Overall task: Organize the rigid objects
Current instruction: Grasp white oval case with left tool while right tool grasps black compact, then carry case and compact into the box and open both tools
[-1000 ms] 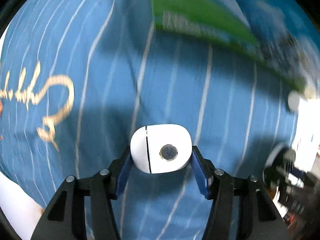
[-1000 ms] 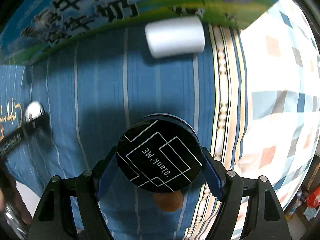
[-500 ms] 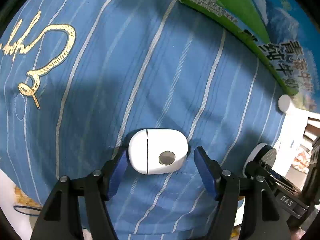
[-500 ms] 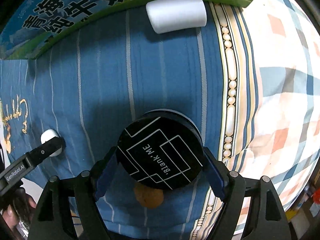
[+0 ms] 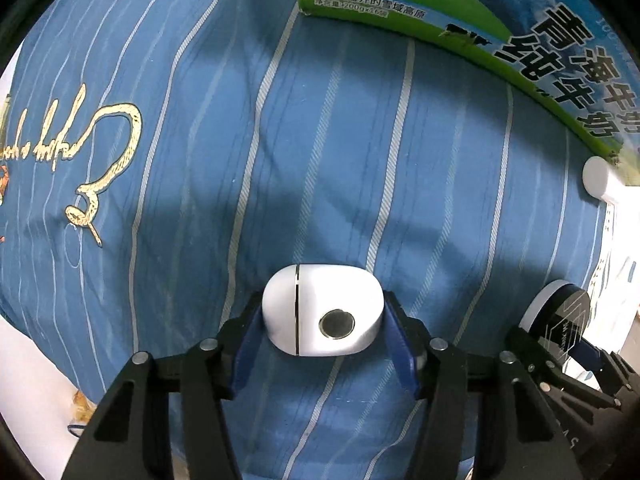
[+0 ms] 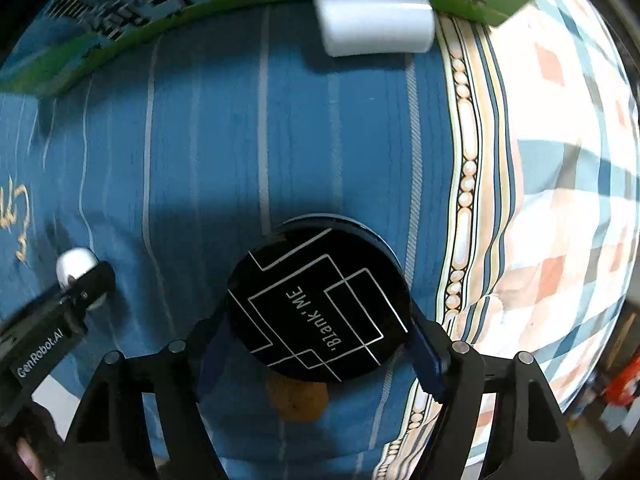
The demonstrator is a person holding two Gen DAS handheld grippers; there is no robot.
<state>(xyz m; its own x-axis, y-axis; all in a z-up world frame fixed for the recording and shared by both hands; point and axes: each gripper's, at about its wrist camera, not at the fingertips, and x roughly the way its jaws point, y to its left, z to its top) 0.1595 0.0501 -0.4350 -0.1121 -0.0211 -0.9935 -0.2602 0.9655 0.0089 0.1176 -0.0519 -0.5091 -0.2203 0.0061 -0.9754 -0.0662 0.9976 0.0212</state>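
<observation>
Two tools showed in the frames, each pointing down at a blue striped bedsheet (image 5: 328, 168); the left tool (image 5: 323, 344) sat low in the centre of the left wrist view, and its jaws had just been closing, so that the blue pads now pressed both ends of a white oval case (image 5: 304, 304) with a dark round button on its face; the case lay crosswise between the pads, over the sheet; in the right wrist view that same case (image 6: 74, 262) appeared small at the left edge, with the left tool's black finger across it; the right tool (image 6: 318, 340) sat low in the centre of its own view, and its jaws had likewise just been closing, the pads now touching the two sides of a black round compact (image 6: 320, 304) marked with white lines; below the compact a brown round patch (image 6: 296, 402) showed on the sheet; a white cylinder (image 6: 374, 22) lay at the top of that frame, just beside a green and blue carton (image 6: 168, 4); to the right lay a checked cover (image 6: 560, 200).
</observation>
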